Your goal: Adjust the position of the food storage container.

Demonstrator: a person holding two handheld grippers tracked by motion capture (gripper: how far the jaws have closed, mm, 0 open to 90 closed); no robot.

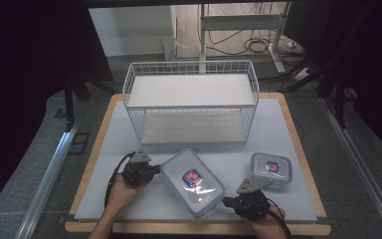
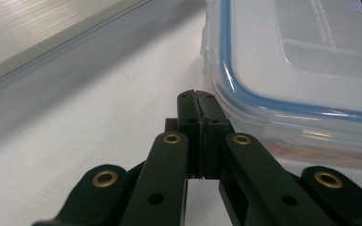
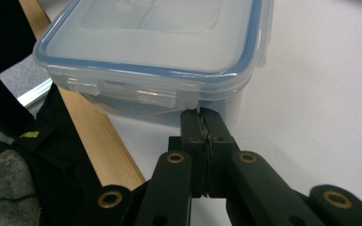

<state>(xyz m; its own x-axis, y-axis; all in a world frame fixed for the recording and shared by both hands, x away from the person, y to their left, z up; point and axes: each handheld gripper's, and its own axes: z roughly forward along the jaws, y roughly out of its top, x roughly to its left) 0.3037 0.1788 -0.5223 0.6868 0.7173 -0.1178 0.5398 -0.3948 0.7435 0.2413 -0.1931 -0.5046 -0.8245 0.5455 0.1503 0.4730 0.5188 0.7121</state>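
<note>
A large clear container (image 1: 192,181) with a blue-sealed lid and a red-blue label lies at an angle on the white mat near the front. My left gripper (image 1: 157,170) is shut and empty, its tips beside the container's left end. In the left gripper view the closed jaws (image 2: 198,96) sit just left of the container's rounded corner (image 2: 287,75), close to it. My right gripper (image 1: 225,200) is shut too, at the container's near right corner. In the right gripper view its tips (image 3: 201,113) stand right against the wall under the lid's rim (image 3: 151,70).
A smaller lidded container (image 1: 271,168) sits on the mat to the right. A white wire basket (image 1: 191,99) with two levels stands at the back middle. The wooden table edge (image 3: 92,141) runs close by the right gripper, with dark cloth (image 3: 23,179) beyond it.
</note>
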